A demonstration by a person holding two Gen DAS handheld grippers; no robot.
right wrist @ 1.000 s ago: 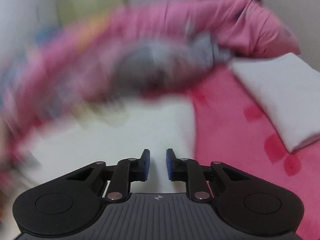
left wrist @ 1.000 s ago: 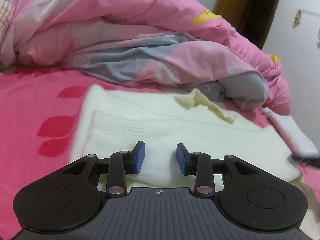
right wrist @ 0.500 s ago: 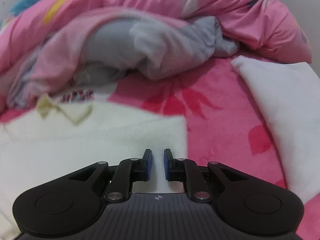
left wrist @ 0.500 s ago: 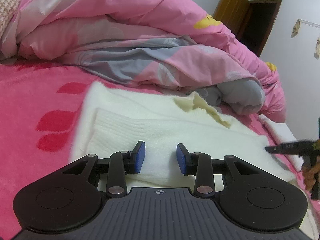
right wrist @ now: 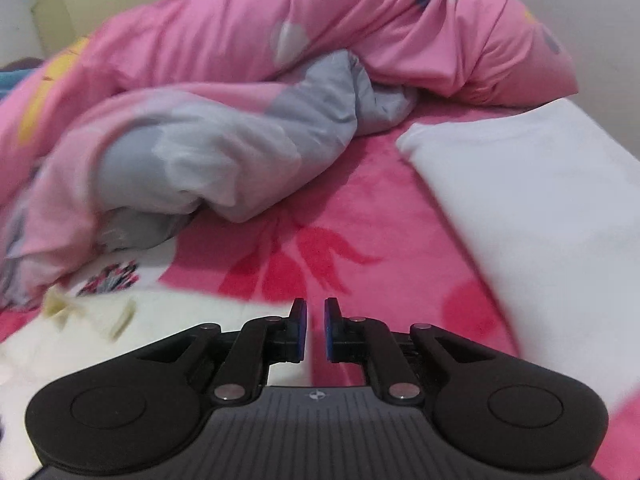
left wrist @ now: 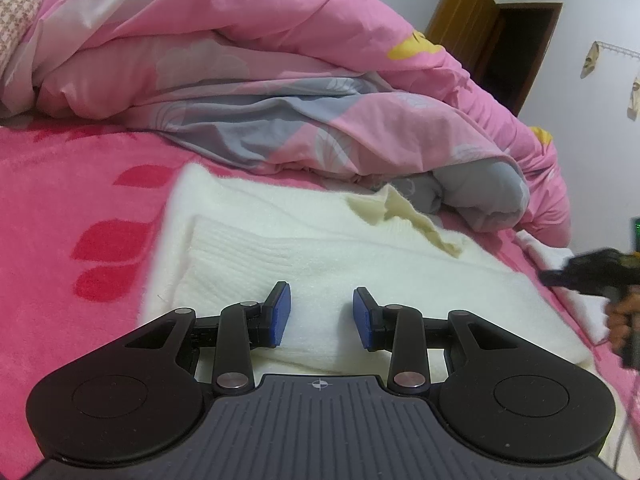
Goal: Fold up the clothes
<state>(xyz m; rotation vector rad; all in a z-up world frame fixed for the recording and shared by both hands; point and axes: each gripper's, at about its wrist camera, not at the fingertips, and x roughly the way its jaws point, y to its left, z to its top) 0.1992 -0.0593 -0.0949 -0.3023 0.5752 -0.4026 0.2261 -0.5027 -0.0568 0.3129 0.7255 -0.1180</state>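
Heaped quilt (left wrist: 280,92) walls off the far side of the bed — no passage there. Pink blanket (right wrist: 360,216) lies bare between cream sweater (left wrist: 320,248) and white folded cloth (right wrist: 540,208) — an open lane.

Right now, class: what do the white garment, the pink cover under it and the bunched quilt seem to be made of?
White garment: seemingly a soft knit, matte and fuzzy, with ribbed rows. Pink cover: probably plush fleece, with a velvety nap and red leaf print. Bunched quilt: likely smooth woven cotton or polyester over padding, with crisp creases.
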